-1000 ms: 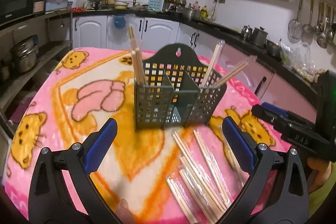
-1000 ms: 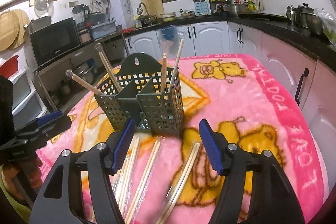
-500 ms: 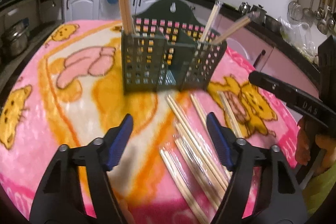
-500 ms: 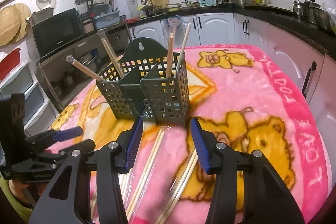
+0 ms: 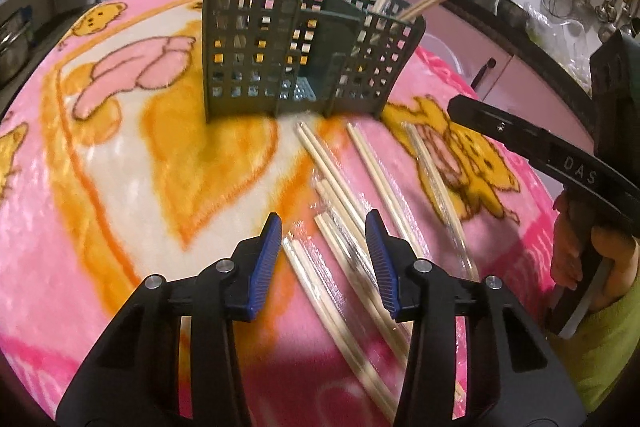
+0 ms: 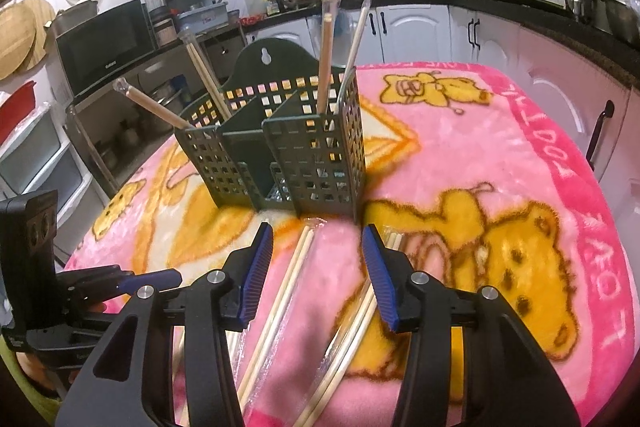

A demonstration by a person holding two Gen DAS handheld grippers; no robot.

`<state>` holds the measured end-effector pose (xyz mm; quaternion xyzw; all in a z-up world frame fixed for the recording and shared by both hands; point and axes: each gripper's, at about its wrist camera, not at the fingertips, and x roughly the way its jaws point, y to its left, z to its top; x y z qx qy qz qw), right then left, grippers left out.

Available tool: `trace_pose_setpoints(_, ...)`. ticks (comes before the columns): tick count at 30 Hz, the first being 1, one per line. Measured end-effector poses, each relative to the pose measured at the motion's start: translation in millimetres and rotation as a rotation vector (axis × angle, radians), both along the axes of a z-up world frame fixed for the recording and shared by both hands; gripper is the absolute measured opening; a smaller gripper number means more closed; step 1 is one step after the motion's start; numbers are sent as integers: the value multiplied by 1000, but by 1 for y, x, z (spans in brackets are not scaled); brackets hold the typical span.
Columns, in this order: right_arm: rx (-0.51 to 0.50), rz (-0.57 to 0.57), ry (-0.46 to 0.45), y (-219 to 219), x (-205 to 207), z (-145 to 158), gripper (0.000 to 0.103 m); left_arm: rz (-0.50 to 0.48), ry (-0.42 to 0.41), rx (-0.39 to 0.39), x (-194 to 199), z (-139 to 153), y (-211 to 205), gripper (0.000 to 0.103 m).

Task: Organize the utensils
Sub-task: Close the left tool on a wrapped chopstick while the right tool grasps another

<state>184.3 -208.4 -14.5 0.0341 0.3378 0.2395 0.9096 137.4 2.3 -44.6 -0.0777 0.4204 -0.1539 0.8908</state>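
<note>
On the pink cartoon blanket covering the table, your dark green holder stands upright w/ wrapped chopsticks poking out of its left and right compartments; middle one looks empty. Loose wrapped chopstick pairs lie flat on the blanket just in front of the holder. Your left gripper hangs over them, fingers spread, nothing between the pads, though a pair lies below the gap. Your right gripper sits low in front of the holder's right compartment, fingers spread too, a chopstick pair lying under the gap, another pair just beside the right finger. Contact w/ the sticks: can't tell.
</note>
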Motion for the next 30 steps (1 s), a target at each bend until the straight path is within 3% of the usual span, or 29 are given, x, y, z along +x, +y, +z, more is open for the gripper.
trace_pose_setpoints(12,-59,44,97,19,19,-25,44,31,67,0,7,-17,7,36)
trace_pose_setpoints(20,-138,56,147,40,40,-40,41,52,71,39,15,-24,12,17)
trace_pose_setpoints(30,-218,39,192,67,68,-55,36,72,78,14,19,-23,23,11)
